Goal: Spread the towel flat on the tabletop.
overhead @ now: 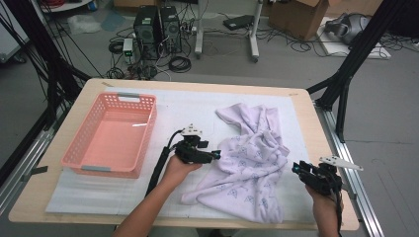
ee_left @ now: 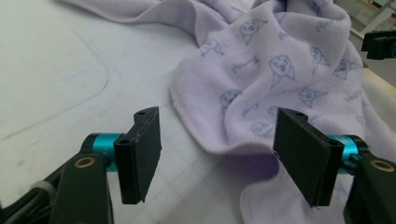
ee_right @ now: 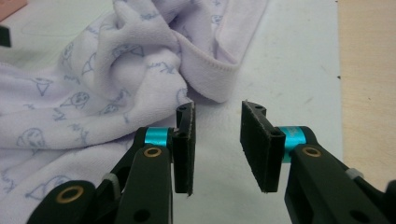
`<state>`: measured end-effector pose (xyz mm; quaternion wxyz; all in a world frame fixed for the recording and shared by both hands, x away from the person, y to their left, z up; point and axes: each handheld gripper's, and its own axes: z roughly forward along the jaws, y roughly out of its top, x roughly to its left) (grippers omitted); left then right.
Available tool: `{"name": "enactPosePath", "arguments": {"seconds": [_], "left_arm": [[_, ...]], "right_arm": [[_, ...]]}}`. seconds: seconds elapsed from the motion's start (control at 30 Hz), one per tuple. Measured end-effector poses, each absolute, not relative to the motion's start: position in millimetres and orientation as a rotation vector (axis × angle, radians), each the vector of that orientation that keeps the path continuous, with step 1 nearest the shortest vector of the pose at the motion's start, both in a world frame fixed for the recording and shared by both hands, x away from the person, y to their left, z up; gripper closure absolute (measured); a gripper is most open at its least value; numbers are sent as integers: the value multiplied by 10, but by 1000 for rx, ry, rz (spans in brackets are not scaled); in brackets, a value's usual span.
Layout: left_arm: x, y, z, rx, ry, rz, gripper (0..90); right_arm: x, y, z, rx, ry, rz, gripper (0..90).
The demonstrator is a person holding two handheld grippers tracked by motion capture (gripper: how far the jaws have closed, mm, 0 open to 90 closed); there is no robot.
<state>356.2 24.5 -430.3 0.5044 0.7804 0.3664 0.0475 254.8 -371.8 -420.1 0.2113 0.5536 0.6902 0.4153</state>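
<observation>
Both my claws stood released: left gripper [overhead: 217, 155] at the lilac towel's [overhead: 252, 163] left edge, right gripper [overhead: 295, 168] just beside its right edge, gripping nothing.

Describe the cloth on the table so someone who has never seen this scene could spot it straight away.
On the wooden table, a white mat covers most of the top. The cloth lies crumpled on the mat's right half, right of the pink basket. It is the only soft thing there: pale lilac fleece printed with small blue dog faces.
</observation>
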Motion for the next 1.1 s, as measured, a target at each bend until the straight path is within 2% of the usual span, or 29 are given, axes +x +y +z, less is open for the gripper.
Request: {"name": "enactPosePath", "arguments": {"seconds": [0.23, 0.37, 0.5, 0.53, 0.6, 0.67, 0.73, 1.1], "left_arm": [[3632, -83, -4379, 2016, 869, 132, 301], [3574, -231, -4459, 2097, 810, 143, 328], [3528, -316, -4463, 2125, 762, 192, 429], [3522, -321, -4464, 2133, 746, 201, 479], [3527, -308, -4459, 2137, 741, 206, 616], [3553, -266, -4457, 2137, 751, 202, 811], [3584, -222, -4453, 2113, 791, 175, 838], [3643, 193, -4329, 1965, 911, 301, 853]], "right_arm": [[2554, -3675, -4209, 1520, 1941, 1148, 653], [2555, -3671, -4215, 1518, 1948, 1149, 654], [2556, -3669, -4217, 1519, 1947, 1153, 653], [2557, -3667, -4217, 1519, 1947, 1153, 653], [2563, -3659, -4218, 1518, 1949, 1156, 653], [2569, -3646, -4222, 1517, 1954, 1157, 653], [2571, -3636, -4226, 1514, 1959, 1155, 653], [2561, -3648, -4229, 1523, 1952, 1164, 653]]}}
